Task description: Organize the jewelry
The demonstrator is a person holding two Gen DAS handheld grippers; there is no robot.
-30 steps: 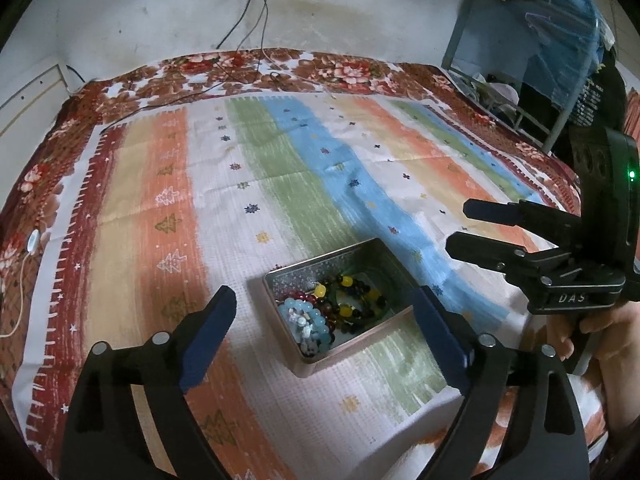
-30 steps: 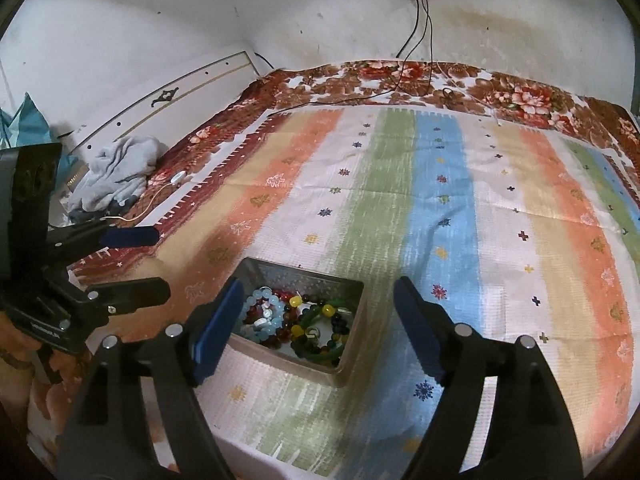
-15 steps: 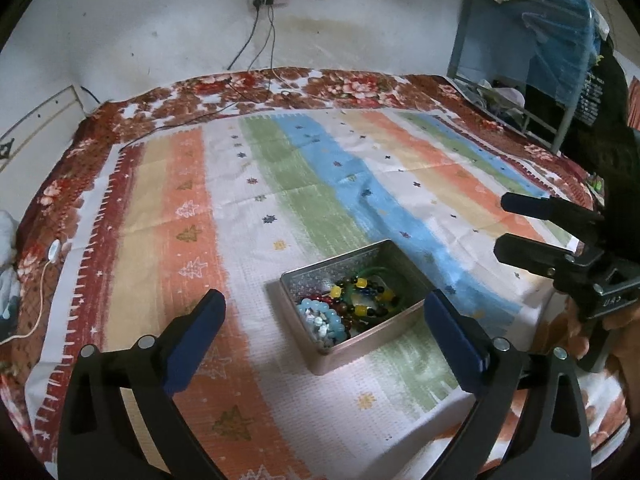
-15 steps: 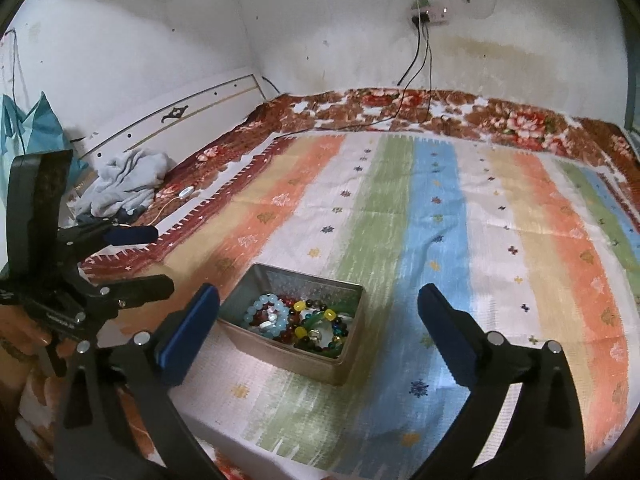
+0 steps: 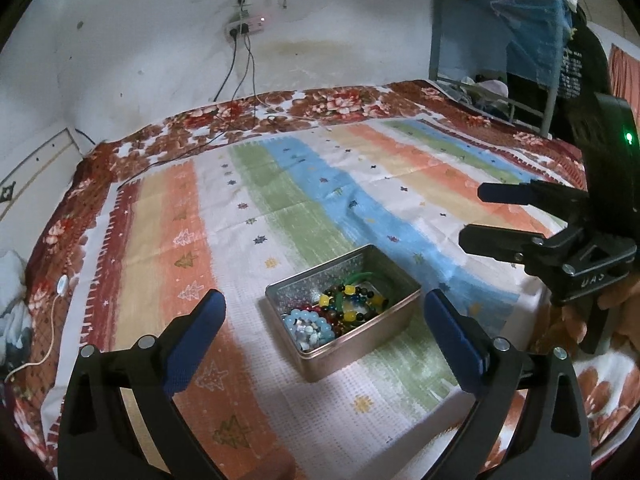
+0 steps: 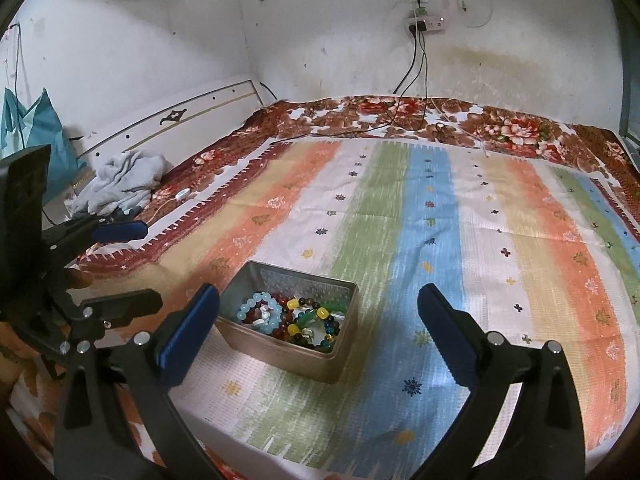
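Both jaws have widened: left gripper and right gripper gape empty over the tin.

text: "DAS", seemingly | on: right tongs body | black hanging garment: white print, unreadable

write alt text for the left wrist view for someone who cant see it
An open metal tin of beaded bracelets sits on a striped bedspread, framed by the left gripper with its jaws wide and empty. The right gripper, also open, hovers at right.
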